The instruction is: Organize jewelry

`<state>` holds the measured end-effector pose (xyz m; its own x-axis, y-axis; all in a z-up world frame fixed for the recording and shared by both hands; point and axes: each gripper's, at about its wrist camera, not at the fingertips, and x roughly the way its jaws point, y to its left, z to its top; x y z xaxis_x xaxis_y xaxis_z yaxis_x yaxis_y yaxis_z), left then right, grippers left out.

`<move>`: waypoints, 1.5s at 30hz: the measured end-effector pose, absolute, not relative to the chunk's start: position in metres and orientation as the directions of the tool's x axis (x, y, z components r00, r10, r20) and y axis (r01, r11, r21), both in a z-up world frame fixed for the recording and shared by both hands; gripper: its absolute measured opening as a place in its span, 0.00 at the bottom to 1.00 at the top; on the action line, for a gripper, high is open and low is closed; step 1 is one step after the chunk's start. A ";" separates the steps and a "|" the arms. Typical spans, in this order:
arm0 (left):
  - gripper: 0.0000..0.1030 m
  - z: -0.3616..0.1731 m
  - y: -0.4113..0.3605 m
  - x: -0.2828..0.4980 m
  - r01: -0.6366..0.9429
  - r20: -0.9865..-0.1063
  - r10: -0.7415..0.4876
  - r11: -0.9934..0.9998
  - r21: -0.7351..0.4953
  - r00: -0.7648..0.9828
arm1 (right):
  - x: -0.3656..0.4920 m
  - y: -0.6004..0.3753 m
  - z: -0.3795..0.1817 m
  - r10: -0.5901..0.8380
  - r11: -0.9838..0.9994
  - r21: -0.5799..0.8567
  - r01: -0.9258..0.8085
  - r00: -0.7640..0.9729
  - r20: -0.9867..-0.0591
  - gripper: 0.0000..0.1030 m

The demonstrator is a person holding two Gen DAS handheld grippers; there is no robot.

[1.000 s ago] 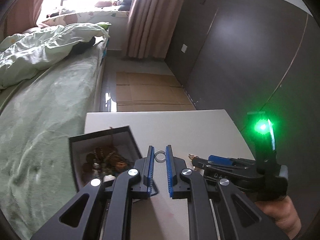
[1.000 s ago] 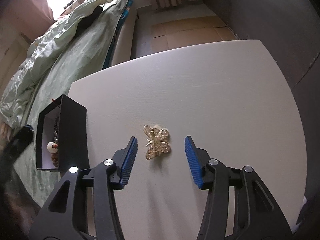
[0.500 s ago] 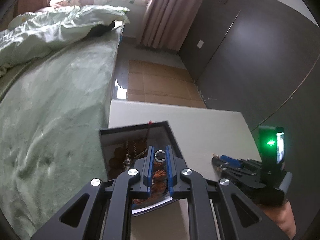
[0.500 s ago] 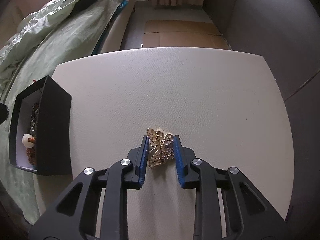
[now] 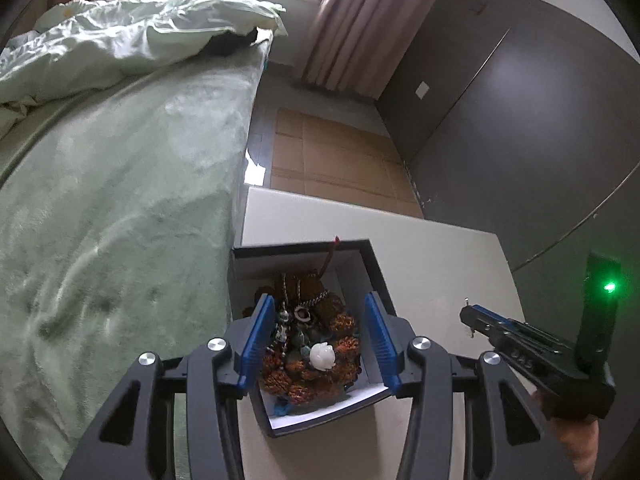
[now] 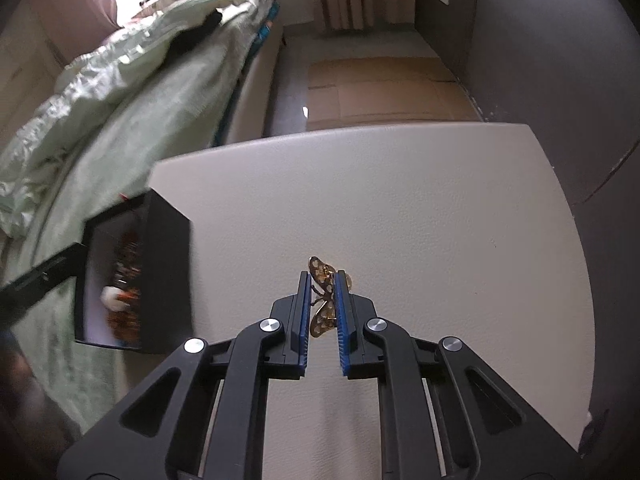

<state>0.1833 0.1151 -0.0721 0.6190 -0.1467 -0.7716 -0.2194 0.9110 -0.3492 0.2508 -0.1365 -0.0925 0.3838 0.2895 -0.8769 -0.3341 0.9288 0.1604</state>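
A black jewelry box (image 5: pixel 376 272) with a white lining sits at the table's left edge, filled with brown beads and a white bead (image 5: pixel 322 356). My left gripper (image 5: pixel 320 312) is open and empty right above the box. The ring it held is not visible. My right gripper (image 6: pixel 323 284) is shut on a gold butterfly brooch (image 6: pixel 324 270), held on edge above the table. The box also shows in the right wrist view (image 6: pixel 166 264), to the left of the gripper. The right gripper shows in the left wrist view (image 5: pixel 472 316), right of the box.
The white table (image 6: pixel 400 208) stands beside a bed with a green cover (image 5: pixel 100 208). Flattened cardboard (image 5: pixel 336 160) lies on the floor beyond the table. A dark wall (image 5: pixel 520 128) runs along the right.
My left gripper carried the ring over the box and opened, and the ring is gone from it. My right gripper closed on the butterfly brooch and lifted it on edge.
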 end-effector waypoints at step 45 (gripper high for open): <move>0.86 -0.025 0.106 0.121 -0.192 -0.707 -0.109 0.924 -0.332 0.699 | 0.187 -0.151 -0.031 0.589 0.802 0.464 -0.377 0.371 -0.718 0.66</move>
<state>0.1207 0.1065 -0.0247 0.6986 -0.1086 -0.7072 -0.1923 0.9235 -0.3318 0.1866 -0.1512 -0.0306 0.3707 0.5895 -0.7177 -0.3769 0.8018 0.4638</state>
